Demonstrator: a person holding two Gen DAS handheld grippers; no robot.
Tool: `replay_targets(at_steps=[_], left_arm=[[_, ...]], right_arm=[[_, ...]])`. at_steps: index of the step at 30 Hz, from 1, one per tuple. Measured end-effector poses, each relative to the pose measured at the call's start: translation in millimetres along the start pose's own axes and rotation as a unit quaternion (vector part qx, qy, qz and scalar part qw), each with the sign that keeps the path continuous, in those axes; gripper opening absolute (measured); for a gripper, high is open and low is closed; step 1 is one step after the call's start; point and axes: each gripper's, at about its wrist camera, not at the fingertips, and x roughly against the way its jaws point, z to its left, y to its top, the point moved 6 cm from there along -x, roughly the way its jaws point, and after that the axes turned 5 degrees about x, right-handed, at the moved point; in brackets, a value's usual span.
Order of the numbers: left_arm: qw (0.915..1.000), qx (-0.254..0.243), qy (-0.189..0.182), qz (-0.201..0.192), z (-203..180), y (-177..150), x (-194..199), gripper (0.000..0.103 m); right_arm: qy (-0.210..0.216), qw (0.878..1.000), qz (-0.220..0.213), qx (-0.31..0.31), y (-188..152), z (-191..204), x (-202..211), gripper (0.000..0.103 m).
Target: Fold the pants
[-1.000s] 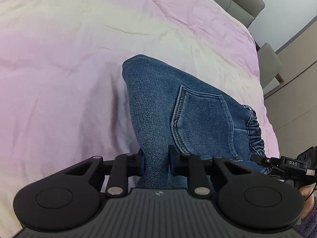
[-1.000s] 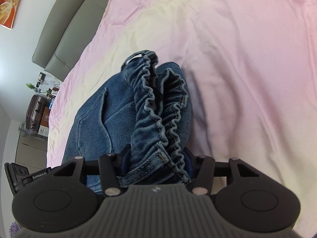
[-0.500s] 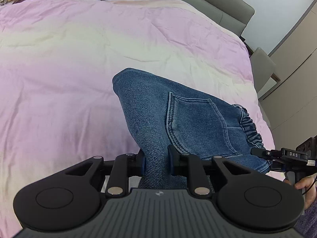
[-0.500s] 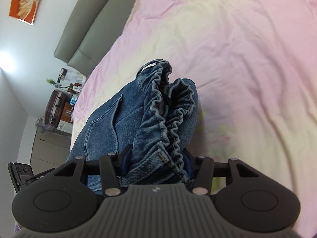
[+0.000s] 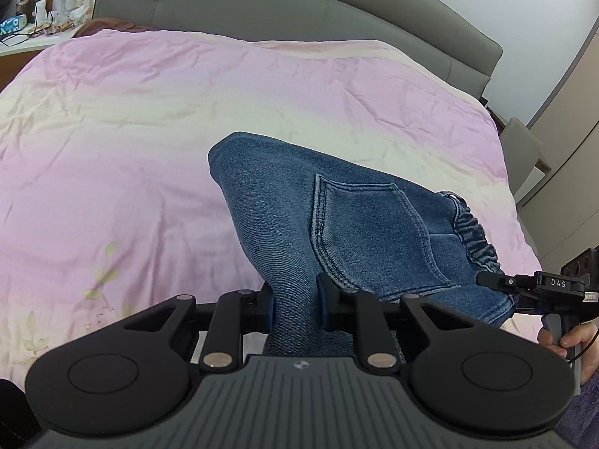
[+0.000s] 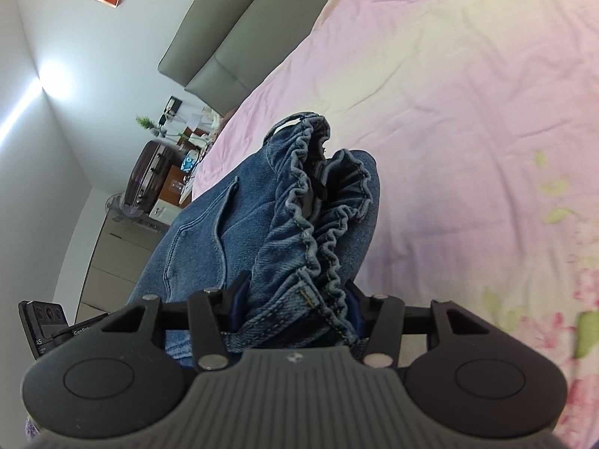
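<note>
Both tongs clamping pants (image 5: 337,224), lifted higher, headboard (image 5: 299,11) revealed

- The pants (image 5: 337,224) hang above the bedspread (image 5: 131,142), between the left gripper (image 5: 294,301) and the right gripper (image 6: 295,305).
- Ahead of the left gripper, beyond the bedspread, stands the headboard (image 5: 299,3).
- Left of the right gripper, a suitcase (image 6: 149,172) sits beside the bed.
</note>
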Motion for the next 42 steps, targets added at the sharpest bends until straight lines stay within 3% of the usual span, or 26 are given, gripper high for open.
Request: replay_targets(at_steps=[9, 16, 20, 24, 28, 33, 38, 42], left_arm=[[0.9999, 0.002, -0.013, 0.01, 74.3, 9.2, -33.3, 0.023], [0.9993, 0.009, -0.007, 0.036, 113.4, -9.4, -83.0, 0.023], [0.9981, 0.014, -0.008, 0.06, 128.5, -25.1, -98.9, 0.024], [0.9979, 0.021, -0.024, 0.056, 137.1, -32.1, -101.6, 0.026], [0.9984, -0.006, -0.002, 0.057, 135.4, -32.8, -109.7, 0.03], [0.9981, 0.024, 0.016, 0.055, 136.8, -28.0, -106.0, 0.04], [0.9966, 0.001, 0.073, 0.038, 119.9, -27.0, -75.9, 0.045], [0.9946, -0.06, 0.083, 0.019, 103.1, -39.9, -36.3, 0.057]], right_arm=[[-0.013, 1.0, 0.006, 0.017, -8.4, 8.4, -79.8, 0.048], [-0.045, 0.998, 0.032, 0.037, -16.3, -8.0, -131.1, 0.047], [-0.067, 0.992, 0.064, 0.084, -31.0, -8.6, -151.7, 0.048], [-0.079, 0.992, 0.073, 0.068, -40.7, -26.9, -166.0, 0.05], [-0.085, 0.991, 0.074, 0.075, -47.2, -34.9, -176.5, 0.052], [-0.1, 0.989, 0.076, 0.077, -47.6, -36.7, -181.2, 0.064], [-0.134, 0.973, 0.061, 0.175, -41.7, -11.2, -164.2, 0.072], [-0.178, 0.942, 0.019, 0.284, -36.0, 20.5, -139.2, 0.074]])
